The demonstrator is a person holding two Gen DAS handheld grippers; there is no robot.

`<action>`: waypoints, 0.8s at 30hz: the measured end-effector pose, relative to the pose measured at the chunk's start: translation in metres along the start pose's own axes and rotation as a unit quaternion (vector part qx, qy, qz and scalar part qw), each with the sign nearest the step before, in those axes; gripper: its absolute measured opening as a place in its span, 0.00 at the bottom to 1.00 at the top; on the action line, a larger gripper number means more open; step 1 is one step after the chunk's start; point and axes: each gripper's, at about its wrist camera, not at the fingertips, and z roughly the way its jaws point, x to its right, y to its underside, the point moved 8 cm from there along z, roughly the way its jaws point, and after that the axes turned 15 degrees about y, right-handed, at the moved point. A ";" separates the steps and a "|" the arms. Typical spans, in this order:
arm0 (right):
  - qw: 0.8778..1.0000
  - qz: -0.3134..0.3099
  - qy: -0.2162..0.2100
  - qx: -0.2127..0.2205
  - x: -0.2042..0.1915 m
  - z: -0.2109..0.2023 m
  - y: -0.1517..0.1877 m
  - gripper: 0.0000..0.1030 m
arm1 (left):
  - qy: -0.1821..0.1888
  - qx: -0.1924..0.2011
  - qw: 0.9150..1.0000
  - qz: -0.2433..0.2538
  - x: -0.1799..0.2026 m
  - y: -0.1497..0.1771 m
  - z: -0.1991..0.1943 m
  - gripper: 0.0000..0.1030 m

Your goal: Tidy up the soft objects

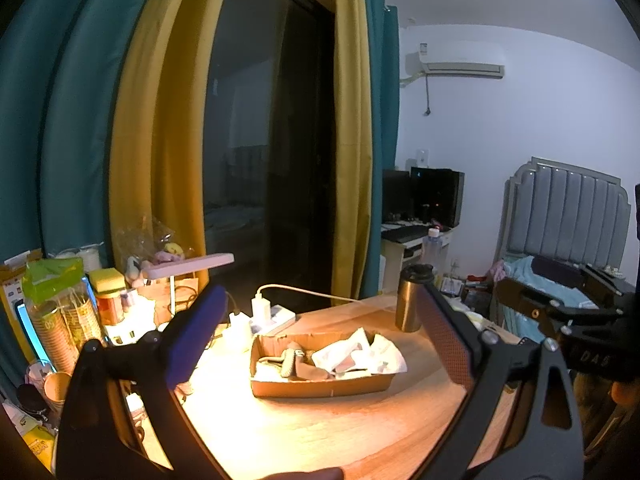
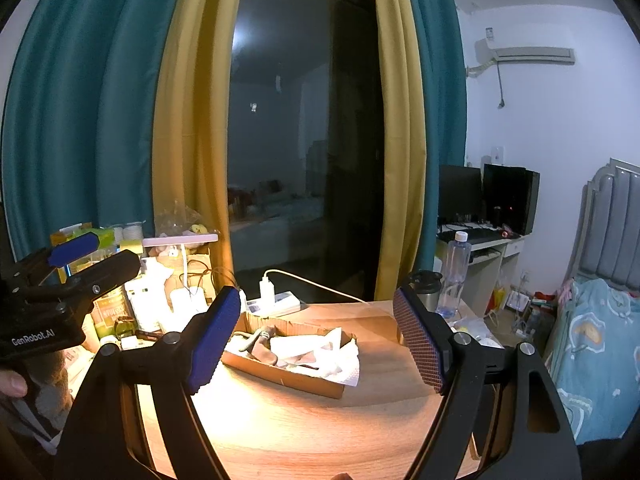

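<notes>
A shallow cardboard box (image 1: 320,388) (image 2: 280,376) lies on the wooden table under lamp light. It holds crumpled white tissue or cloth (image 1: 360,354) (image 2: 320,356) and brown soft pieces (image 1: 308,370) (image 2: 264,354). My left gripper (image 1: 323,286) hovers short of the box, open, with nothing between its fingers. It also shows at the left edge of the right wrist view as the left gripper (image 2: 116,249). My right gripper (image 2: 316,292) is open and empty too, held in front of the box. From the side it appears as the right gripper (image 1: 518,274).
A steel tumbler (image 1: 412,300) stands behind the box on the right. A power strip with chargers (image 1: 272,314) sits behind it. Paper cups (image 1: 68,328), packets and a pink lamp (image 1: 188,264) crowd the left. A water bottle (image 2: 454,276) and bed (image 2: 596,340) are right.
</notes>
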 end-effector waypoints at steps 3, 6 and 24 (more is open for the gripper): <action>1.000 -0.001 0.000 -0.002 0.002 0.001 0.000 0.79 | 0.000 0.000 1.000 0.000 0.000 0.000 0.001 0.94; 1.000 -0.001 0.000 -0.002 0.003 0.002 0.000 0.79 | 0.000 -0.001 1.000 0.000 0.000 0.000 0.001 0.94; 1.000 -0.004 0.000 -0.002 0.004 0.002 0.000 0.79 | 0.000 0.005 1.000 0.010 0.000 -0.001 0.001 0.94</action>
